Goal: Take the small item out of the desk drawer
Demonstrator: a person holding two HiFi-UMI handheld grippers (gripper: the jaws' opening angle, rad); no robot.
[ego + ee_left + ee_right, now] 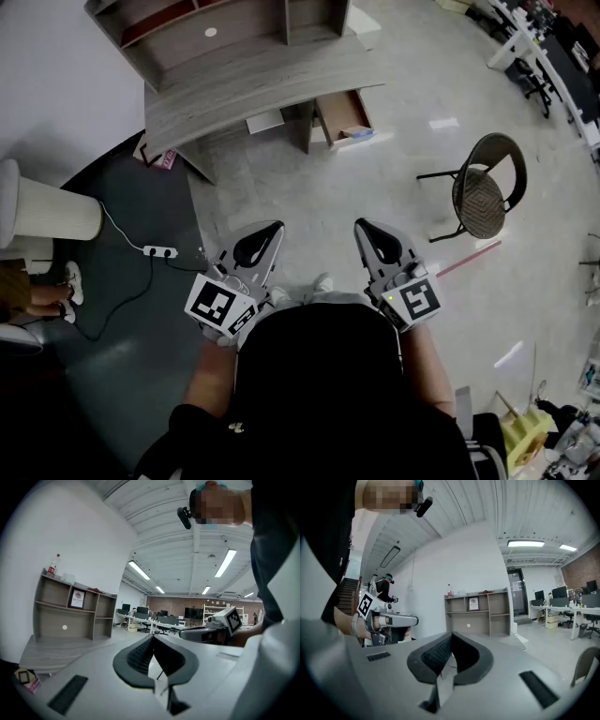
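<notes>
The grey desk (253,89) stands far ahead across the floor. Its drawer (339,111) is pulled open, and a small blue and white item (360,133) lies at its near end. Both grippers are held side by side in front of the person's chest, well short of the desk. My left gripper (277,226) is shut with nothing between its tips, which meet in the left gripper view (152,637). My right gripper (359,223) is also shut and holds nothing (451,633). Each shows in the other's view: right gripper (211,631), left gripper (391,619).
A shelf unit (225,28) sits on the desk's back. A brown chair (483,187) stands right of the path to the drawer. A power strip (159,251) and its cable lie on the dark mat at the left, near a white cylinder (47,211).
</notes>
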